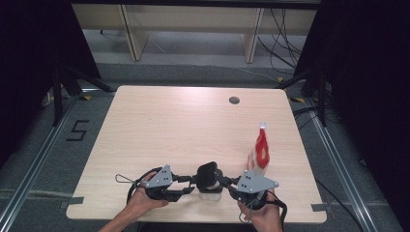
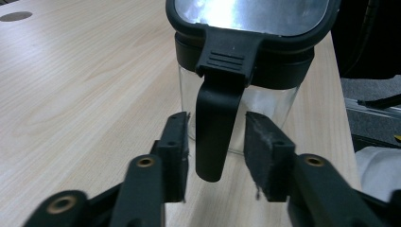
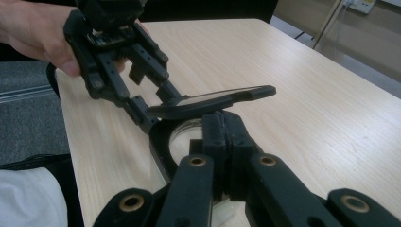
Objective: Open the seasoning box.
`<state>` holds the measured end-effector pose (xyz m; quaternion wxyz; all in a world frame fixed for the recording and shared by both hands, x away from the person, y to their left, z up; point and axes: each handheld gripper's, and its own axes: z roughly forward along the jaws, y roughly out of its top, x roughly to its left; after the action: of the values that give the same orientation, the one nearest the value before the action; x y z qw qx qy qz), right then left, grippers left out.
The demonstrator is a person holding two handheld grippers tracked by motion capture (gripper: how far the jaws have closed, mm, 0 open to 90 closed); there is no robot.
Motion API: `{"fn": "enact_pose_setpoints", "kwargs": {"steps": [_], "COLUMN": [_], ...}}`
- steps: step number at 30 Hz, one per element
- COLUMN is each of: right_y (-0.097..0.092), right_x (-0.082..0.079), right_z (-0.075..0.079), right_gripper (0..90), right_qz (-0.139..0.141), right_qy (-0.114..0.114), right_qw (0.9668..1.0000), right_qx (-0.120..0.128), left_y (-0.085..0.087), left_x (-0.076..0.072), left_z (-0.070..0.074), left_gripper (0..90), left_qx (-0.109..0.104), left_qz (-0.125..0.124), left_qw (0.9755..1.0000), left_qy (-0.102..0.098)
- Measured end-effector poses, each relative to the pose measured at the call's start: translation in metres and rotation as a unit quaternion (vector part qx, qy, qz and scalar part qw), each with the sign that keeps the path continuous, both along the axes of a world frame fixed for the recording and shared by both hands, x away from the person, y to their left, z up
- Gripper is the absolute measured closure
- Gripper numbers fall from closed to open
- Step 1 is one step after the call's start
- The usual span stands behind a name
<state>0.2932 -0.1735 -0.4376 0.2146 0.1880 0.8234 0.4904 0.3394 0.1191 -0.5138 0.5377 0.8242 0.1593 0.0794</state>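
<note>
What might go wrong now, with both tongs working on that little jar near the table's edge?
1. The jar stands near the table edge and might be pulled off.
2. The left tongs are open around the latch, not gripping; they could slip.
3. The raised lid might drop shut if it is let go.

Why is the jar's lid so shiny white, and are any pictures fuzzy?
In the left gripper view, the lid mirrors light, so glare whitens its top. In the right gripper view, the near jaws look soft and blurry. In the high view, the edges are dark and the table is evenly lit.
</note>
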Motion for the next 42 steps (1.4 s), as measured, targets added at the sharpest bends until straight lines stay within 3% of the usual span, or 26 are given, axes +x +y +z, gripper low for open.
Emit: {"fn": "enact_pose_setpoints", "kwargs": {"steps": [3,4,5,13,28,37,42], "right_y": [0.002,0.002,0.003,0.008,0.036,0.05,0.055], "right_x": [0.0,0.0,0.001,0.002,0.007,0.009,0.01], "right_z": [0.002,0.002,0.002,0.006,0.017,0.02,0.02], "right_gripper": [89.9,89.9,89.9,89.9,89.8,89.8,89.8], "right_qz": [0.005,0.005,0.004,0.008,0.035,0.044,0.048], "right_qy": [0.0,0.0,-0.001,-0.004,-0.02,-0.018,-0.02], "right_qw": [1.0,1.0,1.0,1.0,0.9992,0.9989,0.9986], "right_qx": [-0.003,-0.003,-0.001,-0.003,0.0,0.002,0.0], "left_y": [-0.001,0.0,0.0,0.0,0.0,0.0,-0.001], "left_x": [0.0,0.001,0.003,0.002,0.002,0.002,0.0], "left_z": [-0.001,-0.001,-0.001,-0.001,-0.001,0.0,-0.001], "left_gripper": [68.3,68.3,72.4,73.2,73.5,73.6,73.7], "left_qx": [0.0,0.01,0.005,0.006,0.01,0.013,0.01], "left_qz": [0.0,-0.001,-0.003,-0.001,0.0,0.0,0.009], "left_qw": [1.0,0.9999,0.9999,0.9998,0.9998,0.9996,0.9997], "left_qy": [-0.002,-0.009,-0.013,-0.017,-0.02,-0.027,-0.02]}}
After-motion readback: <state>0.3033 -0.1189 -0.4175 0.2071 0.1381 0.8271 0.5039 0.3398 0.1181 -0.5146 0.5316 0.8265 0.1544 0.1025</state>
